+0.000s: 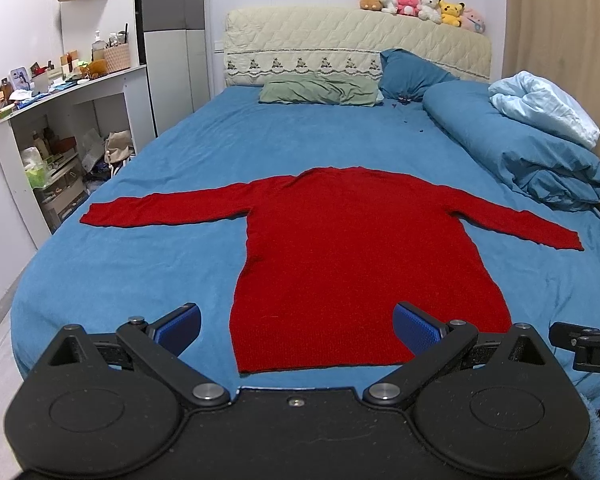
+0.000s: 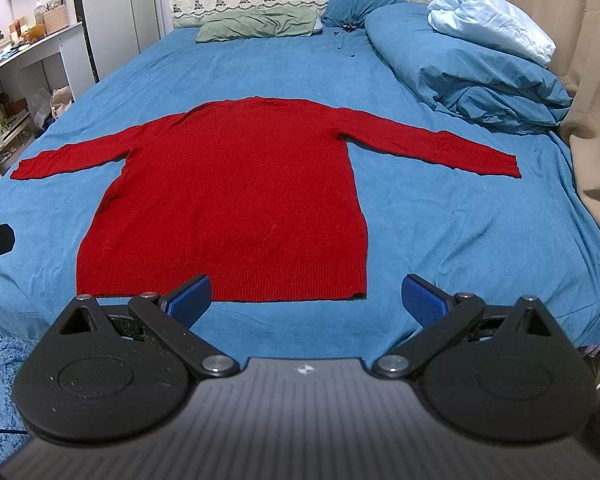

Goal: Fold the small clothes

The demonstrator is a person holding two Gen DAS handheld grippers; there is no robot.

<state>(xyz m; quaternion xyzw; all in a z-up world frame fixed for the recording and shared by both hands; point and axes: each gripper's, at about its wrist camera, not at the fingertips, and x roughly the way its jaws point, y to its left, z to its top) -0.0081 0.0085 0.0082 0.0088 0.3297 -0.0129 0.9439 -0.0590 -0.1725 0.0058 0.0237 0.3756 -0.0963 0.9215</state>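
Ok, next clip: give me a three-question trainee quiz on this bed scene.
1. True or false: the red sweater lies flat on the bed with both sleeves spread out.
2. Which gripper is holding cloth? A) left B) right C) neither
3. Fill in: the green pillow lies at the ____ of the bed.

Key:
1. True.
2. C: the left gripper and the right gripper are both open and empty, near the sweater's hem.
3. Head, by the headboard.
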